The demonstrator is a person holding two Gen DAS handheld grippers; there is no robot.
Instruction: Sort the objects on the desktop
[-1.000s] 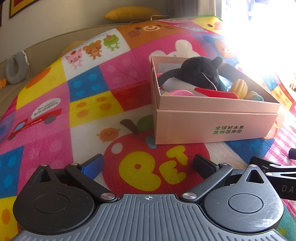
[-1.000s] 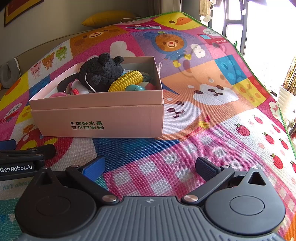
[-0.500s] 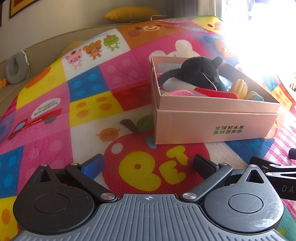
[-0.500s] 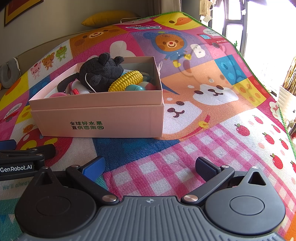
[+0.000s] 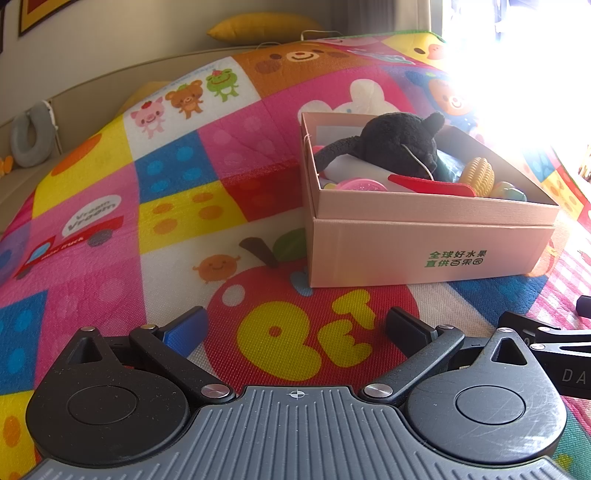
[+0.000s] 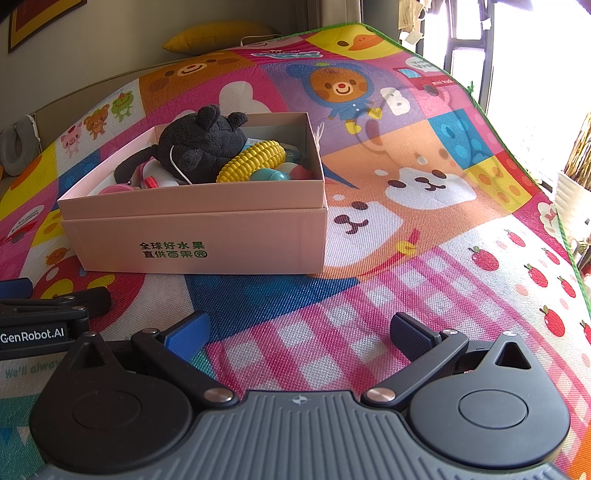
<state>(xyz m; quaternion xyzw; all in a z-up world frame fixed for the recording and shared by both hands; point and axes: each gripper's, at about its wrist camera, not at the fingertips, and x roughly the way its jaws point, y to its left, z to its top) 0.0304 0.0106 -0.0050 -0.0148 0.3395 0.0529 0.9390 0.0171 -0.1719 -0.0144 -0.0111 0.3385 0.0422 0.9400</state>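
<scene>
A pink cardboard box (image 5: 424, 251) (image 6: 199, 236) with green print stands on the colourful play mat. Inside lie a black plush toy (image 5: 399, 142) (image 6: 203, 142), a yellow toy corn cob (image 5: 478, 175) (image 6: 253, 160), a red flat piece (image 5: 430, 184), a pink round lid (image 5: 364, 184) and small teal and pink toys (image 6: 280, 173). My left gripper (image 5: 295, 325) is open low over the mat, short of the box, nothing between its fingers. My right gripper (image 6: 299, 328) is open too, in front of the box's right corner. Each gripper shows at the edge of the other's view.
The play mat (image 6: 424, 229) covers the whole surface and ends at a green edge on the right (image 6: 517, 155). A yellow cushion (image 5: 266, 26) lies beyond the mat and a grey neck pillow (image 5: 29, 133) rests at the far left. Window glare hides the mat's far right.
</scene>
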